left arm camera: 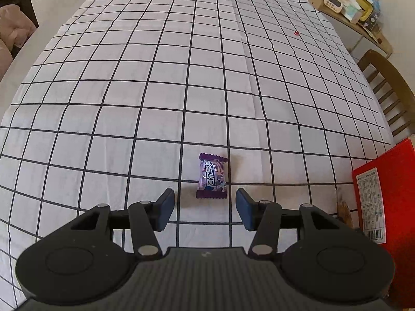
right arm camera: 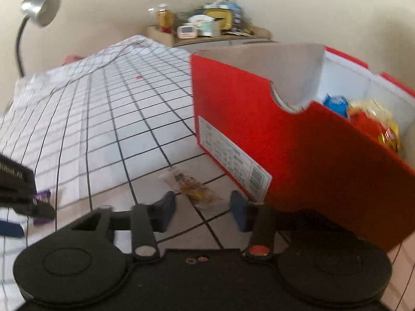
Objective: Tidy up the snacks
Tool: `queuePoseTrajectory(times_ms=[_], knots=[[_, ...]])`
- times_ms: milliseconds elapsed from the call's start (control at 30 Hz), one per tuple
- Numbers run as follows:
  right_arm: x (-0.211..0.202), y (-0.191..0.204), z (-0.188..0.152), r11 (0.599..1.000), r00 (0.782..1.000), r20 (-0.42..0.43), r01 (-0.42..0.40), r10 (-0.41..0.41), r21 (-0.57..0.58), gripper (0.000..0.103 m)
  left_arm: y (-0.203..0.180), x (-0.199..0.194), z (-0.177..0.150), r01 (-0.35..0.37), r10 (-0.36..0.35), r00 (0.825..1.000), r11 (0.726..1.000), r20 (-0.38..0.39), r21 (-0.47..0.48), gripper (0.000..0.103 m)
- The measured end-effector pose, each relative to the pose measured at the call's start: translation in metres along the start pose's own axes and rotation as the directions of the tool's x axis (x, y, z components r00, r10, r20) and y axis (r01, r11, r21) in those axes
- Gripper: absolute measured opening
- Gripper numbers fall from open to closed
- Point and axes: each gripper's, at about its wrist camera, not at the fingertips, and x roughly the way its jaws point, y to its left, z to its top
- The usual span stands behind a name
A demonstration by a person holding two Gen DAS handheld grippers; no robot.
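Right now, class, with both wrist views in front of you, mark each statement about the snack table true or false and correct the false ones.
1. The left gripper is shut on the purple candy. False: its jaws are open, with the candy lying on the checked cloth just ahead of them.
2. The red box already holds snacks. True: a blue packet and a red-and-gold packet lie inside.
3. The right gripper is open. True.
4. The clear wrapped snack lies inside the red box. False: it lies on the cloth beside the box.
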Motion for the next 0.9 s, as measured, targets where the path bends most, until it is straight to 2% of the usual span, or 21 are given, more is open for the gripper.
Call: queuePoseTrajectory(times_ms=[33, 133, 167, 233, 333, 433, 533, 667, 900], knots=[[0.001, 0.000, 0.000, 1.000, 1.000, 0.003, -0.009, 0.009, -0.030, 0.024, 0.000, 0.000, -0.001, 0.001, -0.001, 1.000, 1.000, 0.003, -0.001, 0.051], [0.001, -0.004, 0.001, 0.996, 0.998, 0.000, -0.056, 0.056, -0.067, 0.022, -0.002, -0.001, -0.004, -0.002, 0.002, 1.000, 1.000, 0.012, 0.000, 0.045], [0.000, -0.005, 0.001, 0.995, 0.998, -0.001, -0.065, 0.065, -0.073, 0.018, -0.003, -0.001, -0.004, -0.001, 0.001, 1.000, 1.000, 0.013, 0.001, 0.042], [-0.002, -0.008, 0.001, 0.994, 0.997, -0.004, -0.078, 0.078, -0.078, 0.018, -0.004, -0.002, -0.005, -0.004, 0.004, 1.000, 1.000, 0.016, 0.005, 0.034], [-0.004, -0.010, 0.001, 0.992, 0.996, -0.008, -0.092, 0.092, -0.081, 0.017, -0.007, -0.001, -0.004, -0.016, 0.016, 1.000, 1.000, 0.022, 0.011, 0.033], [-0.007, -0.013, 0.002, 0.991, 0.994, -0.013, -0.111, 0.110, -0.080, 0.016, -0.009, 0.001, -0.001, -0.030, 0.029, 0.999, 0.999, 0.031, 0.031, 0.025], [-0.011, -0.015, 0.001, 0.989, 0.992, -0.012, -0.126, 0.126, -0.081, 0.016, -0.013, 0.003, 0.000, -0.046, 0.044, 0.998, 0.998, 0.036, 0.052, 0.011], [-0.019, -0.017, 0.002, 0.983, 0.988, -0.003, -0.156, 0.157, -0.097, 0.015, -0.015, 0.003, 0.001, -0.063, 0.061, 0.997, 0.996, 0.039, 0.058, 0.003], [-0.043, -0.023, 0.009, 0.966, 0.974, 0.015, -0.223, 0.227, -0.128, 0.015, -0.009, -0.016, -0.004, -0.054, 0.051, 0.996, 0.997, 0.072, 0.048, 0.002]])
